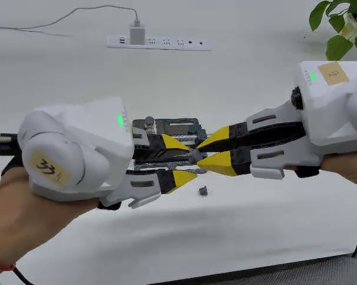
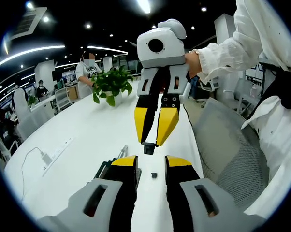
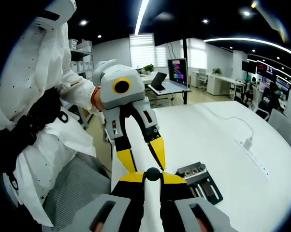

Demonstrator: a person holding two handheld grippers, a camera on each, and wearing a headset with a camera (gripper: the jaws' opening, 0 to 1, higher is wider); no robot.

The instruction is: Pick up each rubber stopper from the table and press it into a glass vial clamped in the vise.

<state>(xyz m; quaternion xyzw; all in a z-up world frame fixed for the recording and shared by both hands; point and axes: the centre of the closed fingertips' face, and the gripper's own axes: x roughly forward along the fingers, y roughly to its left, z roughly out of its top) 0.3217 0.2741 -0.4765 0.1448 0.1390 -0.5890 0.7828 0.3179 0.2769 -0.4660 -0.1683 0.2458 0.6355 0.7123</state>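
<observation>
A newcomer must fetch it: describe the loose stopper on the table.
Find the dark metal vise midway on the white table. On the bare tabletop just in front of it, toward the person, lies a small dark rubber stopper. Unlike the other stopper, pinched in the right tool, nothing holds it.

A small, dark, rounded rubber stopper (image 3: 152, 174) is pinched between the tips of the right gripper (image 2: 152, 143), raised above the white table (image 1: 255, 225). A second stopper (image 1: 203, 190), also dark, lies loose on the table near the vise (image 1: 177, 127). The vise is dark metal and sits low and flat. In the head view, a small grey-topped cylinder (image 1: 149, 123) stands upright at its left end; whether this is the glass vial is unclear.
</observation>
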